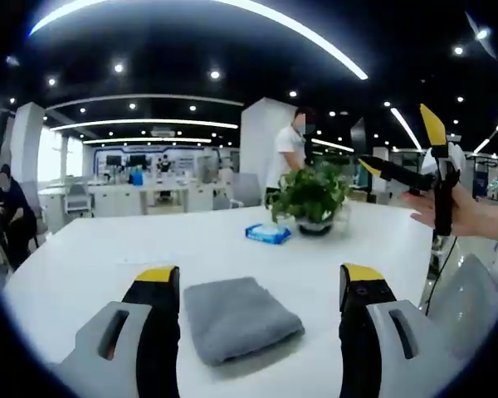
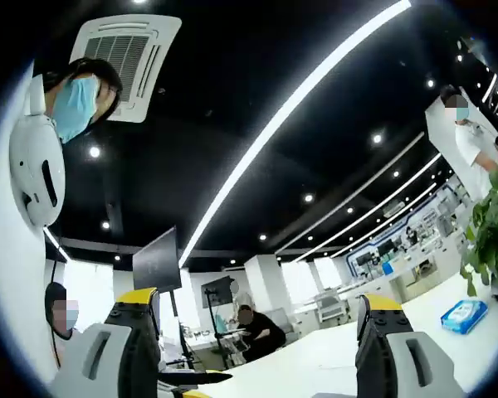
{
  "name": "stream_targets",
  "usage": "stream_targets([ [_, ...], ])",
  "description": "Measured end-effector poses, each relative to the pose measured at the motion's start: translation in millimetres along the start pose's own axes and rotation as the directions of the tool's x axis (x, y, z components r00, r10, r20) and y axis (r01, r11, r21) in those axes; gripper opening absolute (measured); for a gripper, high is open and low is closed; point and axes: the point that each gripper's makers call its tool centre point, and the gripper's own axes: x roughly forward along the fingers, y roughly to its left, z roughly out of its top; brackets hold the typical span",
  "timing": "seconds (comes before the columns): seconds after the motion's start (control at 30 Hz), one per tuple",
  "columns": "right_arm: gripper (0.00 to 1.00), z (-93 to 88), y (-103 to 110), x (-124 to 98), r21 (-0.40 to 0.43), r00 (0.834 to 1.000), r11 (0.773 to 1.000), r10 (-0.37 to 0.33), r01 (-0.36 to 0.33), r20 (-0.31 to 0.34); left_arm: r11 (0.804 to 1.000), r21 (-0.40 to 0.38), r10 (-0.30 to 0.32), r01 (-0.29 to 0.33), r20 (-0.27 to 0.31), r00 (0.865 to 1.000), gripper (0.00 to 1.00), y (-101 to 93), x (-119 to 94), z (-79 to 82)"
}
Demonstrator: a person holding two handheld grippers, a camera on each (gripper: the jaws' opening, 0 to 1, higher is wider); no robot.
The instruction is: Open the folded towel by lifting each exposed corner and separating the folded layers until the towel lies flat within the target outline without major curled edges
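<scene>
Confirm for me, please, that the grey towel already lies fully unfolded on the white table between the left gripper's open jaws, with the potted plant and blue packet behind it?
Not quite: the grey towel is folded into a compact rectangle, not unfolded, as the left gripper view shows. The rest holds: it lies on the white table between the open jaws of the left gripper, with the potted plant and blue packet behind it.

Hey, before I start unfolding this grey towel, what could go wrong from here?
1. The right claw is raised beside the table, aimed toward the ceiling, so reaching the towel may be poorly guided.
2. The left claw straddles the whole towel with jaws wide; closing could pinch all layers rather than one corner.
3. The potted plant and blue packet sit just beyond; the opened towel might reach them.
</scene>
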Motion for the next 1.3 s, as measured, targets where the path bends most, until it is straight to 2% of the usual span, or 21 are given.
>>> stream_targets([
  [0.07, 1.0, -13.7, -15, -5, -0.063, 0.997, 0.997, -0.046, 0.042, -0.057, 0.999, 0.033, -0.024, 0.026, -0.053, 0.998, 0.75, -2.3, 6, -12.3],
  [0.13, 1.0, -36.0, -30, -13, -0.119, 0.982, 0.989, -0.106, 0.087, -0.155, 0.994, 0.091, -0.05, 0.06, -0.117, 0.992, 0.71, -5.4, 12, -26.6],
  [0.23, 1.0, -66.0, -48, -28, -0.183, 0.946, 0.974, -0.178, 0.13, -0.273, 0.984, 0.136, -0.091, 0.118, -0.194, 0.977, 0.61, -15.5, 23, -46.4],
  [0.3, 1.0, -79.8, -52, -34, -0.172, 0.925, 0.975, -0.192, 0.141, -0.328, 0.982, 0.124, -0.112, 0.141, -0.212, 0.971, 0.57, -21.7, 30, -52.0],
  [0.33, 0.99, -82.5, -51, -34, -0.157, 0.928, 0.978, -0.182, 0.137, -0.325, 0.98, 0.116, -0.132, 0.161, -0.227, 0.965, 0.55, -26.4, 33, -56.3],
  [0.37, 0.94, -86.4, -53, -36, -0.16, 0.924, 0.976, -0.192, 0.145, -0.331, 0.98, 0.116, -0.131, 0.161, -0.226, 0.965, 0.53, -26.7, 34, -56.4],
  [0.4, 0.84, -91.8, -55, -40, -0.171, 0.913, 0.975, -0.194, 0.14, -0.358, 0.979, 0.117, -0.134, 0.164, -0.233, 0.963, 0.51, -29.2, 39, -59.7],
  [0.43, 0.69, -97.0, -56, -43, -0.175, 0.902, 0.975, -0.195, 0.136, -0.385, 0.978, 0.123, -0.134, 0.166, -0.237, 0.962, 0.5, -29.5, 41, -61.5],
  [0.47, 0.62, -104.0, -59, -47, -0.191, 0.885, 0.971, -0.213, 0.144, -0.413, 0.977, 0.125, -0.136, 0.17, -0.246, 0.96, 0.49, -30.7, 45, -65.2],
  [0.53, 0.54, -115.2, -63, -50, -0.209, 0.867, 0.967, -0.225, 0.143, -0.444, 0.975, 0.123, -0.147, 0.184, -0.266, 0.953, 0.48, -33.7, 49, -71.8],
  [0.6, 0.47, -123.9, -67, -52, -0.202, 0.858, 0.967, -0.233, 0.155, -0.458, 0.97, 0.142, -0.148, 0.197, -0.296, 0.944, 0.44, -35.1, 54, -79.9],
  [0.63, 0.4, -128.2, -68, -54, -0.2, 0.851, 0.967, -0.234, 0.155, -0.469, 0.966, 0.158, -0.148, 0.205, -0.31, 0.939, 0.43, -35.5, 55, -83.5],
  [0.73, 0.26, -141.8, -73, -60, -0.202, 0.822, 0.965, -0.25, 0.168, -0.511, 0.944, 0.227, -0.151, 0.241, -0.352, 0.924, 0.4, -37.1, 62, -95.4],
  [0.87, 0.23, -154.3, -81, -65, -0.219, 0.796, 0.958, -0.276, 0.184, -0.538, 0.935, 0.229, -0.163, 0.272, -0.405, 0.9, 0.38, -42.1, 69, -111.4],
  [0.9, 0.2, -158.1, -84, -69, -0.224, 0.782, 0.955, -0.29, 0.196, -0.552, 0.926, 0.255, -0.154, 0.28, -0.42, 0.894, 0.38, -41.7, 71, -116.0],
  [1.0, 0.17, -160.8, -88, -74, -0.226, 0.768, 0.951, -0.305, 0.212, -0.562, 0.91, 0.291, -0.141, 0.296, -0.452, 0.881, 0.35, -42.5, 76, -124.8],
  [1.1, 0.17, -161.3, -92, -76, -0.22, 0.761, 0.947, -0.319, 0.233, -0.565, 0.898, 0.306, -0.147, 0.317, -0.472, 0.869, 0.32, -46.9, 81, -131.7],
  [1.13, 0.17, -161.7, -92, -77, -0.206, 0.762, 0.948, -0.318, 0.242, -0.564, 0.888, 0.326, -0.138, 0.324, -0.482, 0.865, 0.32, -46.6, 82, -134.5],
  [1.27, 0.23, -167.1, -88, -74, -0.089, 0.775, 0.956, -0.28, 0.28, -0.566, 0.832, 0.397, -0.14, 0.388, -0.526, 0.839, 0.31, -53.8, 88, -147.4],
  [1.3, 0.26, -168.7, -89, -75, -0.074, 0.772, 0.953, -0.282, 0.293, -0.57, 0.813, 0.428, -0.127, 0.396, -0.534, 0.836, 0.28, -54.4, 90, -149.9],
])
